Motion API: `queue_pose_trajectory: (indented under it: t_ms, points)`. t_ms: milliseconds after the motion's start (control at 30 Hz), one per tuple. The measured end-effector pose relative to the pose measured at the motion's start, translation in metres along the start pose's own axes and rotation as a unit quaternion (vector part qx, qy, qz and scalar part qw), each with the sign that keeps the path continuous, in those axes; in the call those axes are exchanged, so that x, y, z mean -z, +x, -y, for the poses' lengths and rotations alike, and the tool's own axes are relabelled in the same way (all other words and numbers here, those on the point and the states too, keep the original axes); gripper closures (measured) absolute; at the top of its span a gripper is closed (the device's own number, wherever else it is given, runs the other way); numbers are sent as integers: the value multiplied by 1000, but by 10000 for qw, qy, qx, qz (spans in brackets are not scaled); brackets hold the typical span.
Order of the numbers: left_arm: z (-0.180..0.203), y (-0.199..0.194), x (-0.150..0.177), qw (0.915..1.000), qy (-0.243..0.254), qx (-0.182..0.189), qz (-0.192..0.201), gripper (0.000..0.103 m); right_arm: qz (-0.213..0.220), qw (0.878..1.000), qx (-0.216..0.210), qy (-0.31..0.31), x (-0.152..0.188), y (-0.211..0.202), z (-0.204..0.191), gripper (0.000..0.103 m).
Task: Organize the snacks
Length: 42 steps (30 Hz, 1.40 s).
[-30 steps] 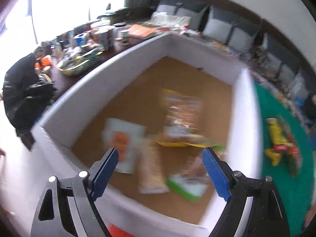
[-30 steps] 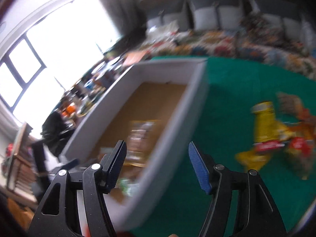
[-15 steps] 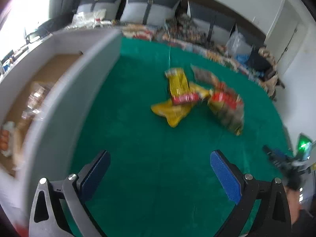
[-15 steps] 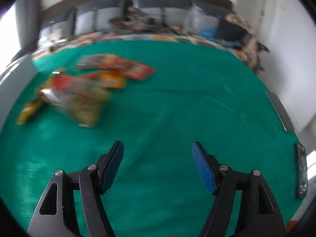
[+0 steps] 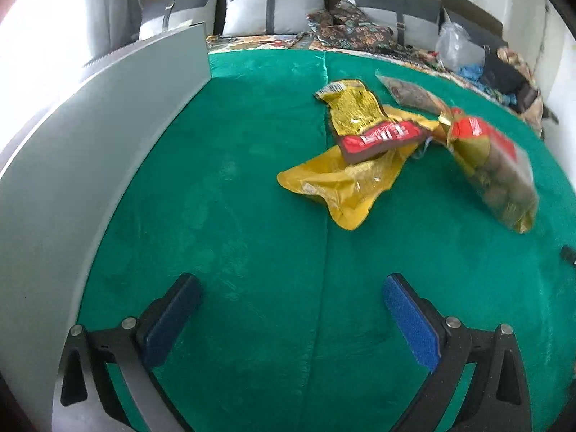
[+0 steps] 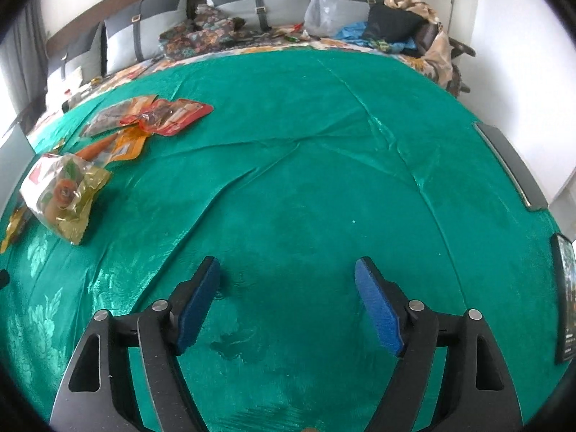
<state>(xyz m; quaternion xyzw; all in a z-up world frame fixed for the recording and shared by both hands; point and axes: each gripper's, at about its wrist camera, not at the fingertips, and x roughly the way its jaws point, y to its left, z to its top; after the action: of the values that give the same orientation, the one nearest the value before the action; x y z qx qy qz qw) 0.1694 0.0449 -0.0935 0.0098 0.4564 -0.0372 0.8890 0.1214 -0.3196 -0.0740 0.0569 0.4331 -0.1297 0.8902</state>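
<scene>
Green tablecloth (image 5: 234,216) fills my view; the snack packets (image 5: 363,151) lie ahead beside the white box wall (image 5: 72,165). My left gripper (image 5: 291,320) is spread empty; my right gripper (image 6: 288,298) is opening, empty.

Left gripper (image 5: 289,324): pitched down, jaws spread wide, nothing between the blue pads (image 5: 410,324), black finger arms angled outward. Right gripper (image 6: 288,306): also pitched down, jaws opening right now, nothing between its pads (image 6: 376,306). Neither one touching anything.
</scene>
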Motion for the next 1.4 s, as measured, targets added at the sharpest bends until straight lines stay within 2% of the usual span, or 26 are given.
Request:
queue_pose_trajectory:
  t_ms: [367,1400]
  points:
    - [-2,1,0,10000,11,23,-20,0,-20,10000,44,42,-1,2,2,18]
    - [-2,1,-1,10000,14,22,-24,0,-21,10000,45,49,-1,2,2,18]
